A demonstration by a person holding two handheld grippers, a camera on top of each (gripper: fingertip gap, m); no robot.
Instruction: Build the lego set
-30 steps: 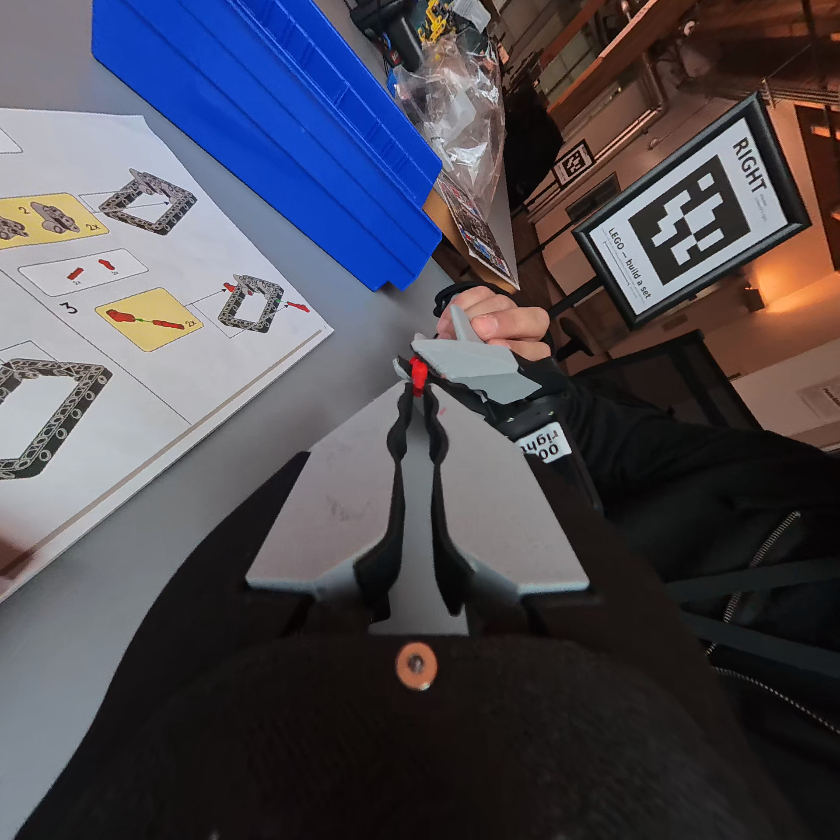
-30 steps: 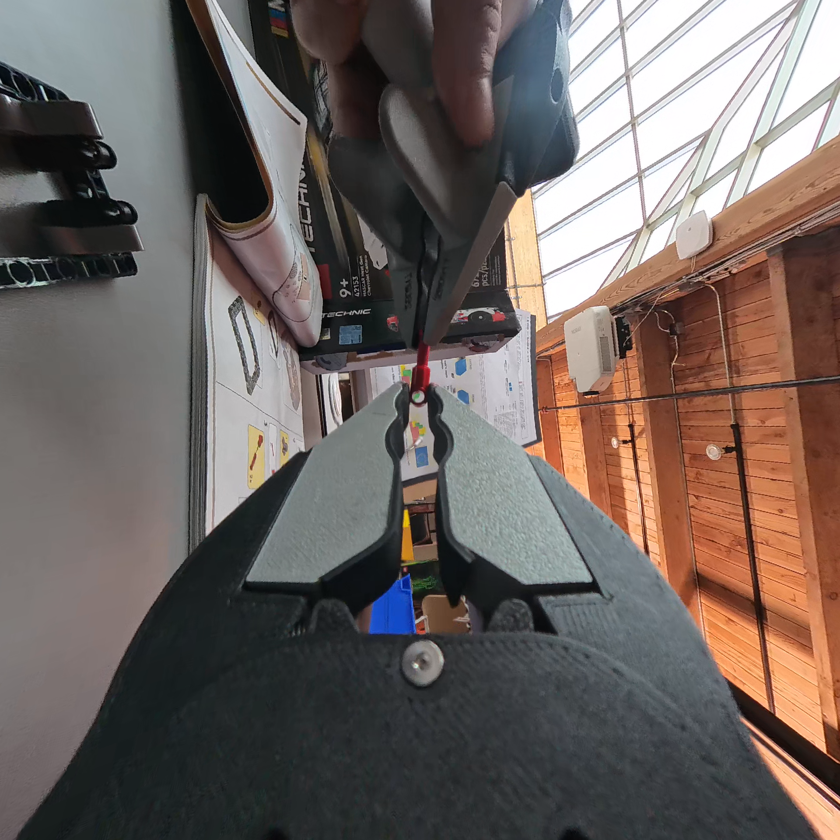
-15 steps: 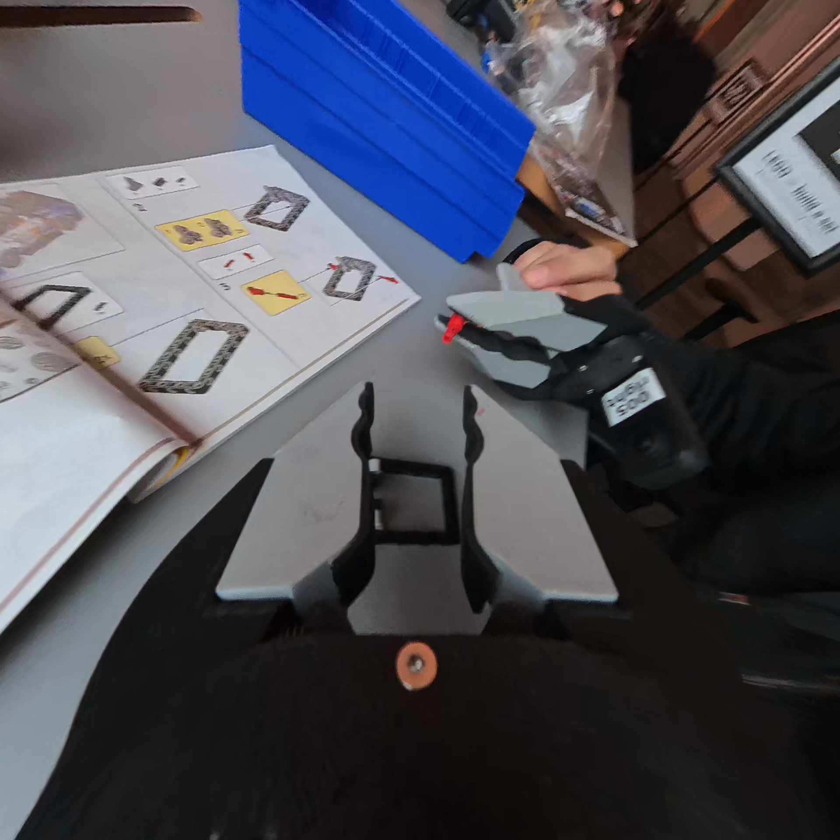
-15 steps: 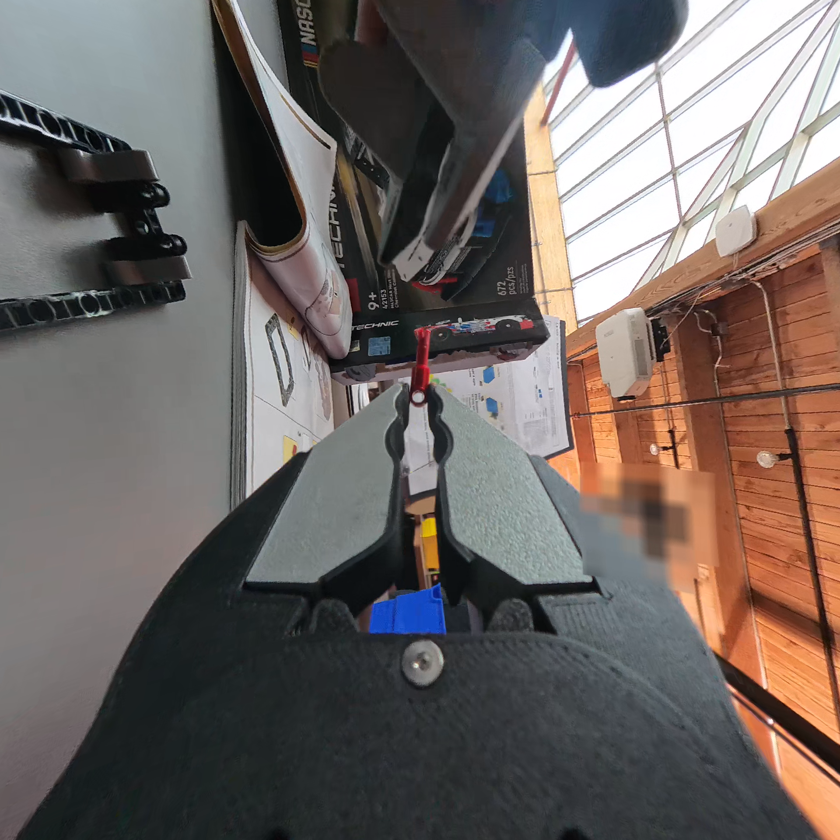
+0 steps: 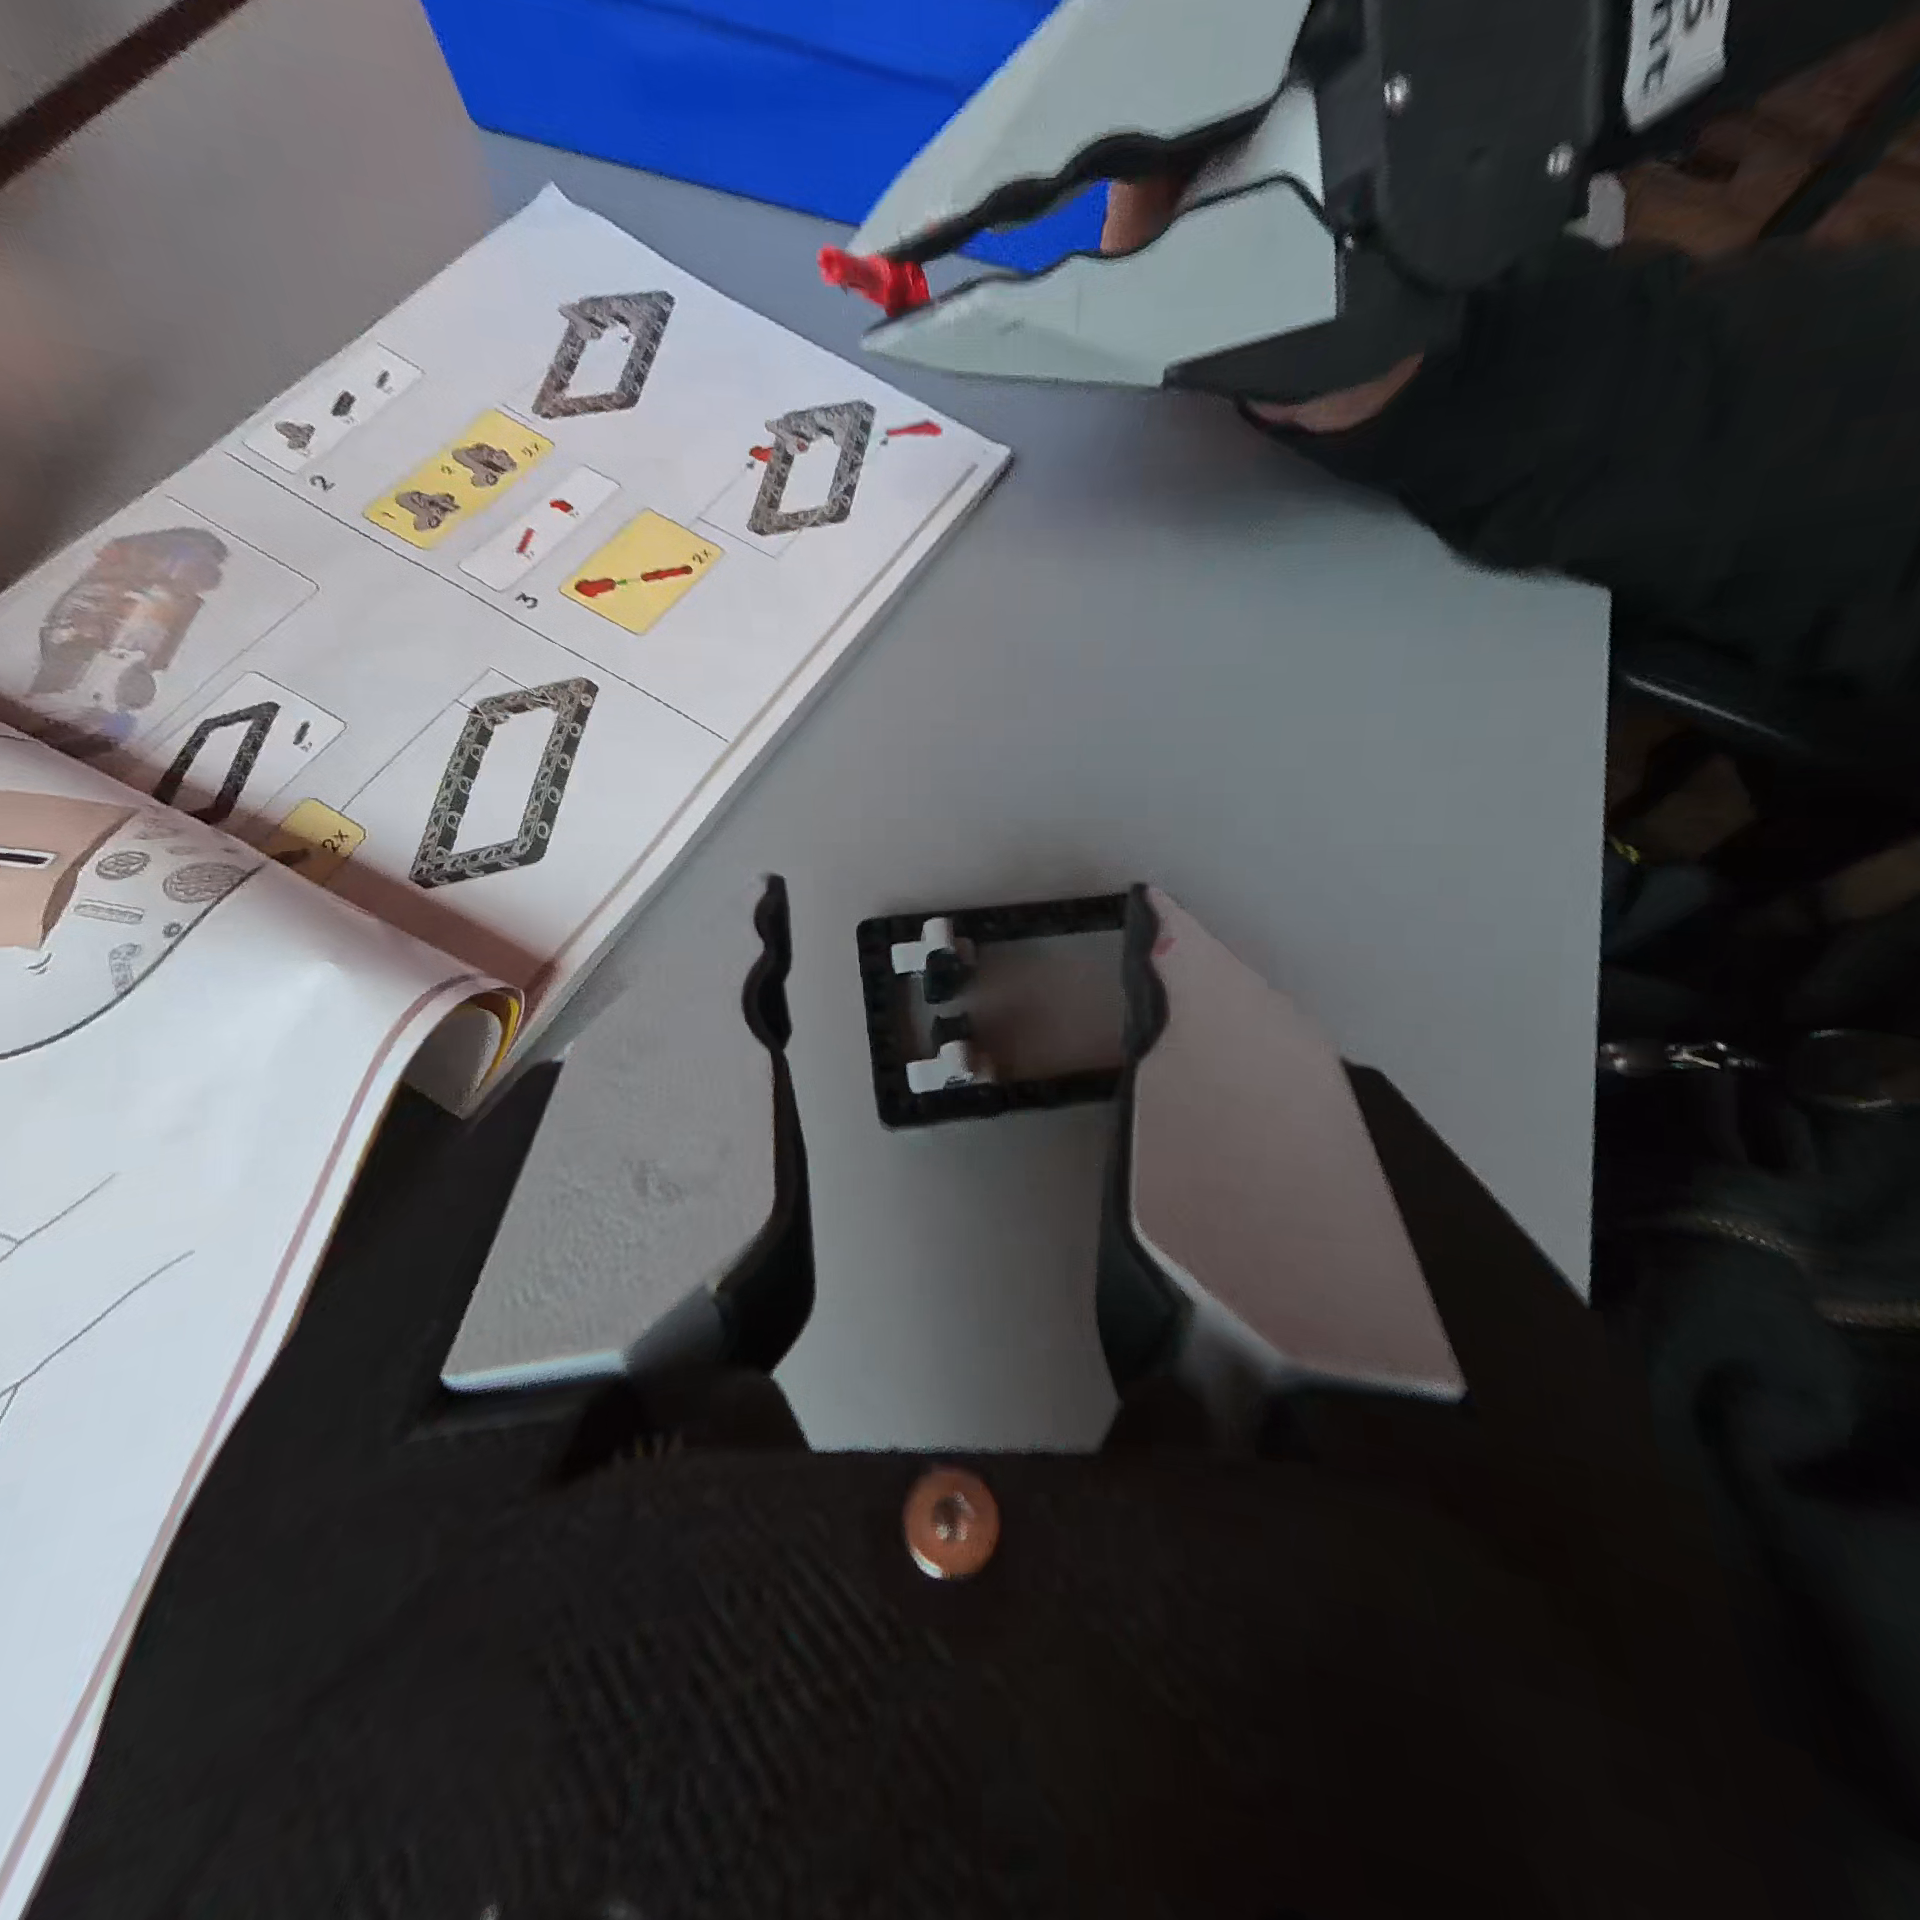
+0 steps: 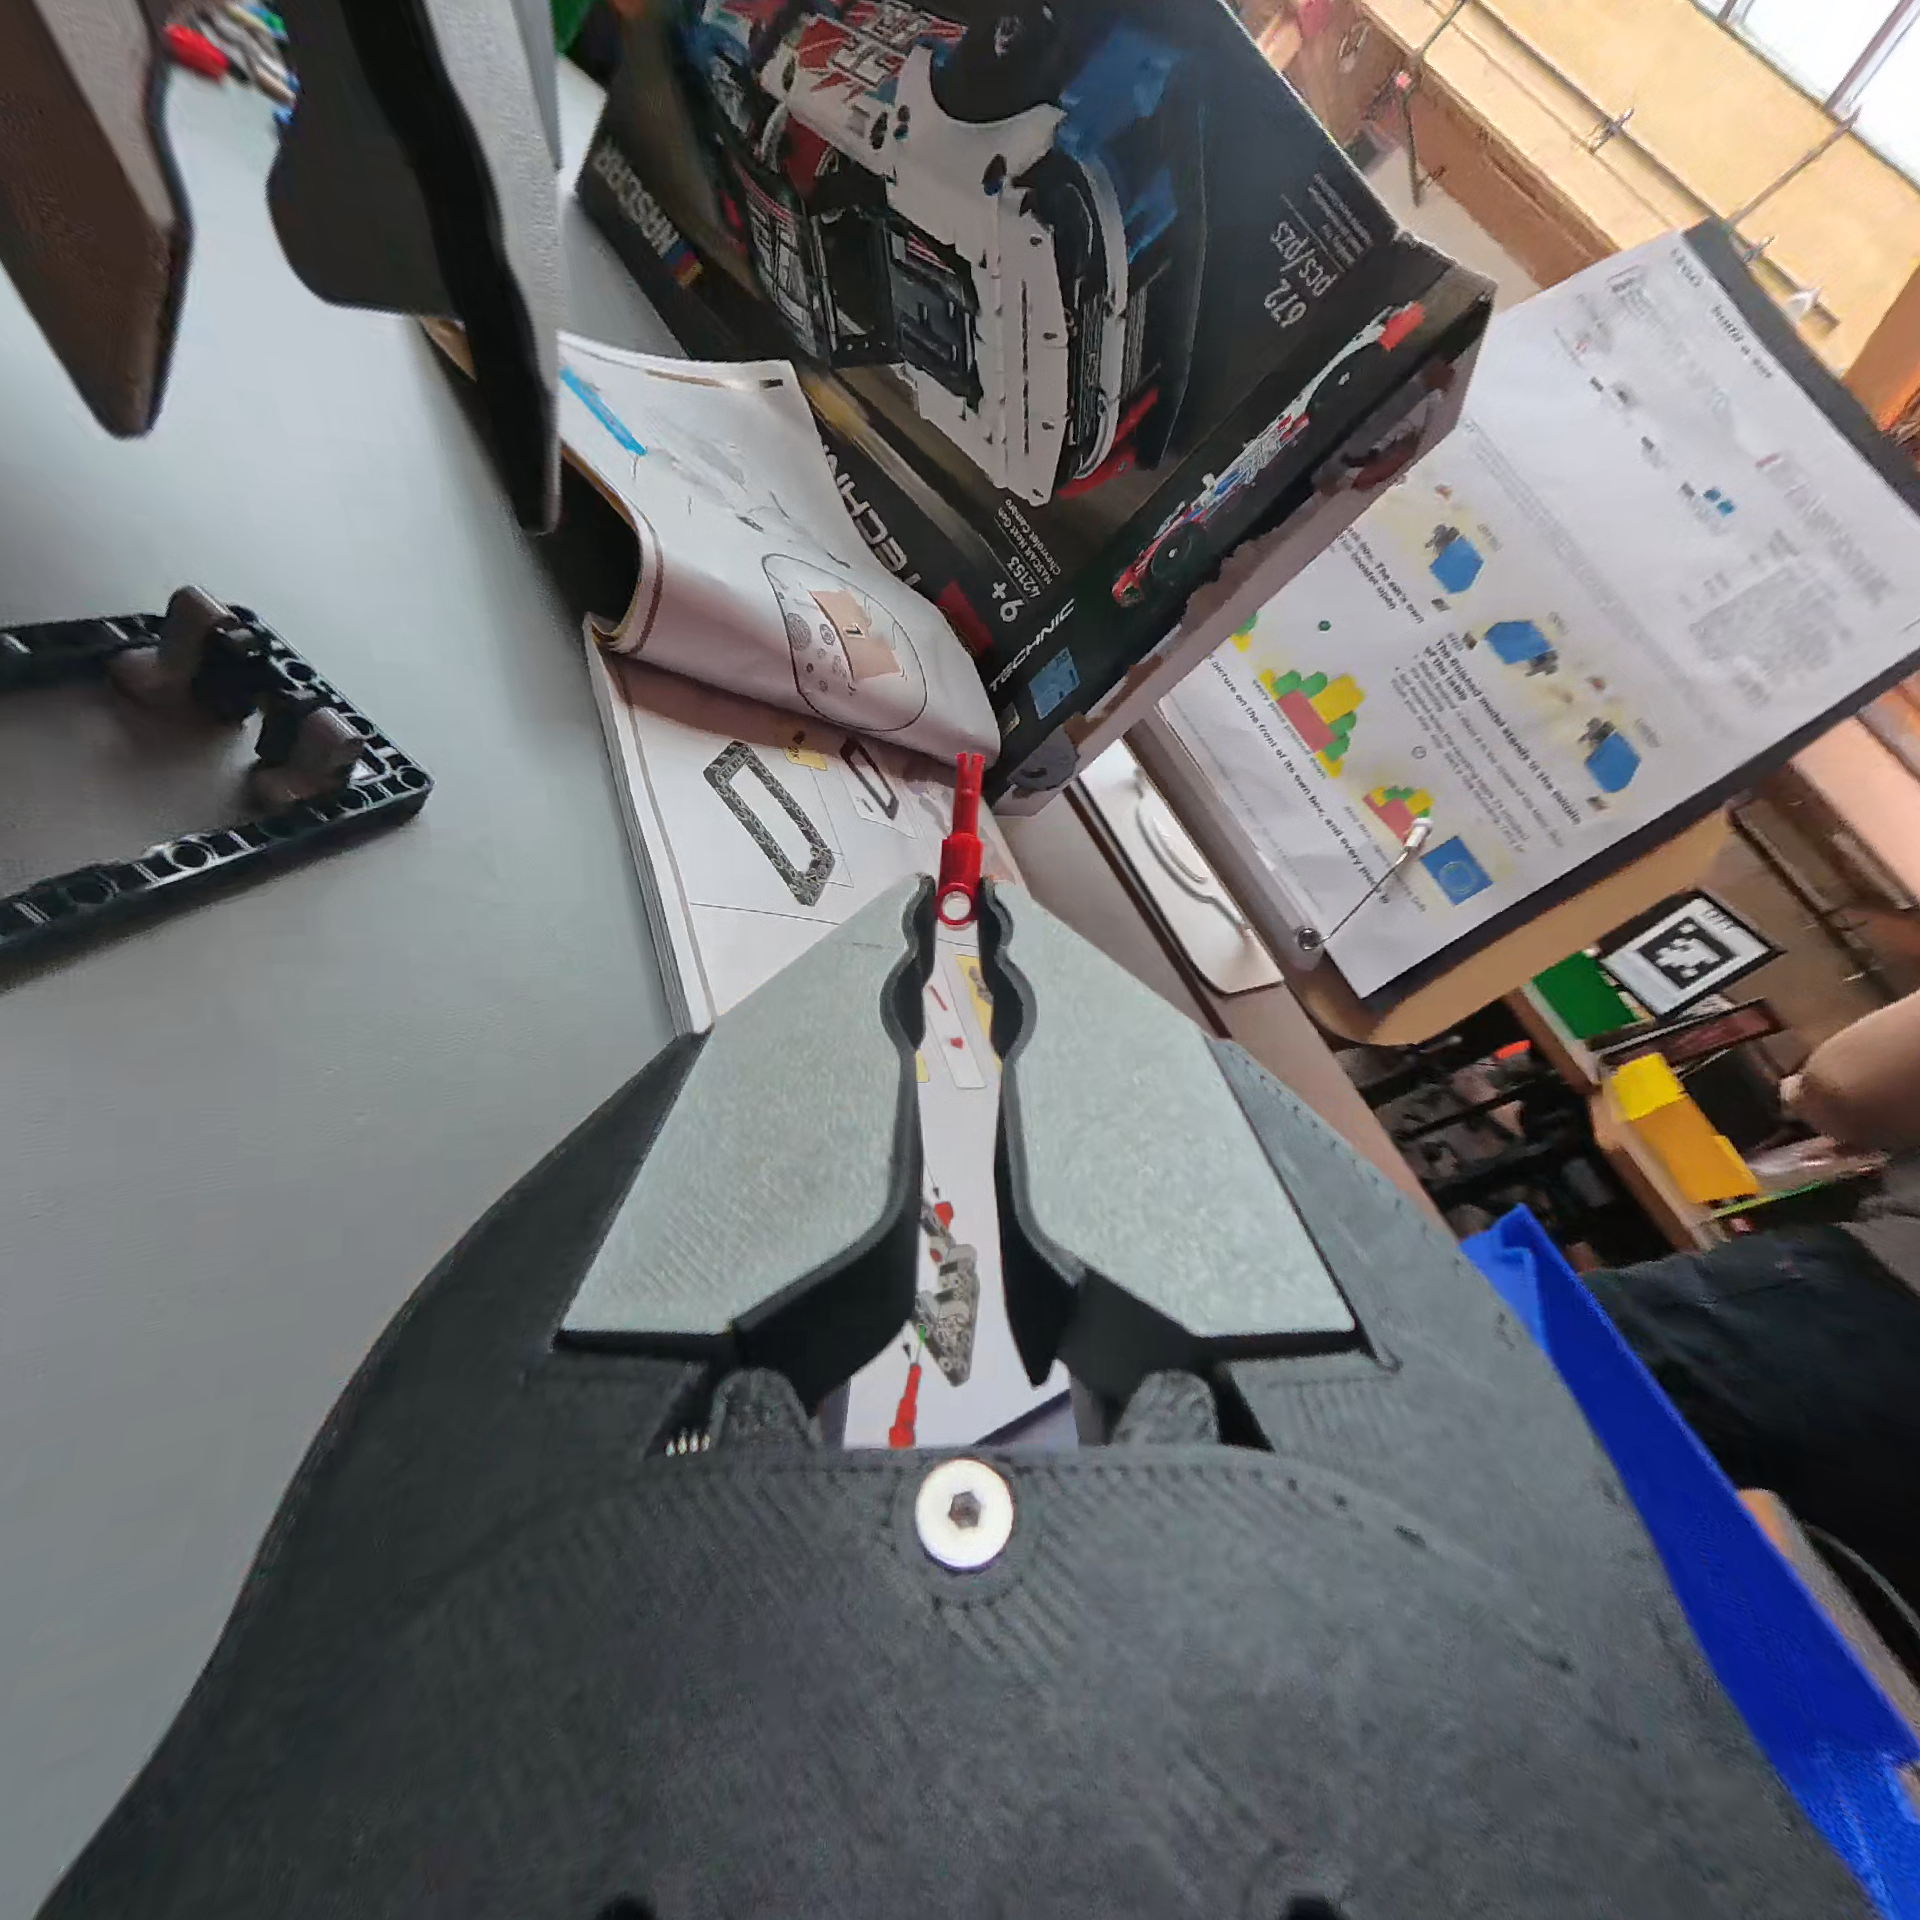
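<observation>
Left wrist view is showing the left claw (image 5: 951,961) spread wide and holding nothing, poised over the black frame (image 5: 997,1008) that is lying flat on the grey tabletop (image 5: 1299,727). A second ago this claw was pinched onto the red pin tip to tip with the other claw; since then it has let go, opened, and swung down toward the frame, which is now sitting between its fingertips, the right fingertip overlapping the frame's edge, though contact cannot be told. The right claw (image 5: 904,286) is hanging above and beyond it, closed narrowly on the red pin (image 5: 871,278). In the right wrist view, the red pin (image 6: 961,847) is sticking out forward from the pinched tips of that claw (image 6: 956,904), with the frame (image 6: 208,769) off to the left on the tabletop and the open instruction booklet (image 6: 758,665) beyond. The handover seems finished: the pin is now being carried by the right claw alone. The likely meaning is that the left claw is getting ready to steady the frame while the right one is bringing the pin to a hole in its side, as the booklet's step suggests. Lining up a small pin end-on will probably be the delicate part.
</observation>
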